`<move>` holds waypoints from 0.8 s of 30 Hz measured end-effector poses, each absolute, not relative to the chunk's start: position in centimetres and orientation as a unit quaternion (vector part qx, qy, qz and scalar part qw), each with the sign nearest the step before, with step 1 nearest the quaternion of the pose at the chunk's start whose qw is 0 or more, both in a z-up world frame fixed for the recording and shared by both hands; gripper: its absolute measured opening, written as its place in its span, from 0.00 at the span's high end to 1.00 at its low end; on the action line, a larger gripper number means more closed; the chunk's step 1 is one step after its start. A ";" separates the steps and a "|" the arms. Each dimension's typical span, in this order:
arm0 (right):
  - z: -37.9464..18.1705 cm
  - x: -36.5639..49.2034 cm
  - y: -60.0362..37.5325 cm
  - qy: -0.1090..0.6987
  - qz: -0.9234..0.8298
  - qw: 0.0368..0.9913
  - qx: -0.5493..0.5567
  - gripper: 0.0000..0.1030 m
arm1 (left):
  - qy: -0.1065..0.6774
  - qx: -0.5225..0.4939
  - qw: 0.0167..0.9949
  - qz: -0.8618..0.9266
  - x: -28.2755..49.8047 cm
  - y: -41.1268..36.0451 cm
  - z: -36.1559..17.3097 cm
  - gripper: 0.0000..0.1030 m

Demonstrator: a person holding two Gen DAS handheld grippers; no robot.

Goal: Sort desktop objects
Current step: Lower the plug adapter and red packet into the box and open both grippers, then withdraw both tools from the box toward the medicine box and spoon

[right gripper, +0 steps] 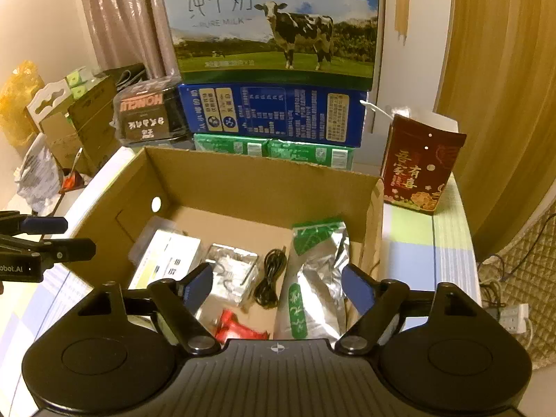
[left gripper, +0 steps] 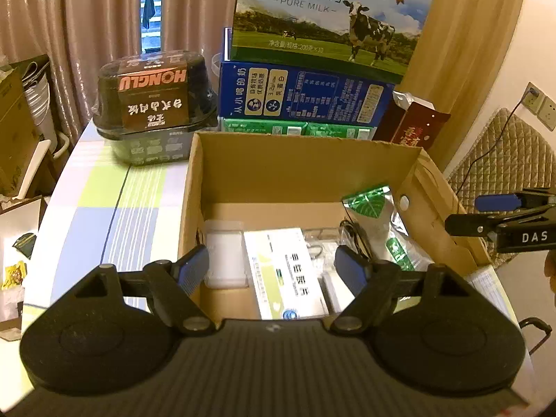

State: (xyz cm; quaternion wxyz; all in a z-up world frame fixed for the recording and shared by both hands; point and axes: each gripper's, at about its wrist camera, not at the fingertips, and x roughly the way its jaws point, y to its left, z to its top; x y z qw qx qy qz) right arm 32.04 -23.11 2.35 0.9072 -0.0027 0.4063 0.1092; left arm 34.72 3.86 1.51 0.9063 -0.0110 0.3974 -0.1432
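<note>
An open cardboard box (left gripper: 305,170) stands on the desk (left gripper: 114,208), which wears a checked cloth of green, blue and white. Both claws hang over the box's near edge, pointing down into it.

The left claw (left gripper: 274,264) stands wide open with nothing between its blue pads; below it in the box lies a white and green medicine carton (left gripper: 281,274), its long axis running from the near wall toward the far wall. Just left of the carton lies a clear plastic case (left gripper: 224,253).

The right claw (right gripper: 278,290) is likewise spread wide and grips nothing. Under it lies a silver and green foil pouch (right gripper: 316,278), lengthwise near-to-far against the box's right wall, its green top toward the far wall. Left of the pouch lie a coiled black cable (right gripper: 269,278), a small silvery packet (right gripper: 231,271) and, nearest the near wall, a red wrapped item (right gripper: 236,326).

Behind the box stand stacked milk cartons (left gripper: 330,21); beyond its far left corner sits a dark HONGLU container (left gripper: 154,104), and beyond its far right corner a red gift bag (right gripper: 420,166).
</note>
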 end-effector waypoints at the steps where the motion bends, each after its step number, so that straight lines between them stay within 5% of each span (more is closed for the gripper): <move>1: 2.6 31.5 -23.1 0.404 0.109 0.908 -0.003 0.20 | 0.397 -0.011 0.906 -0.143 34.2 4.0 1.7 0.26; 8: 3.4 27.1 -22.9 0.399 0.121 0.909 -0.004 0.11 | 0.397 -0.016 0.908 -0.134 30.2 5.0 2.0 0.25; 24: -1.3 17.4 -22.4 0.432 0.161 0.886 -0.052 0.10 | 0.436 -0.017 0.895 -0.098 19.4 8.4 -1.9 0.22</move>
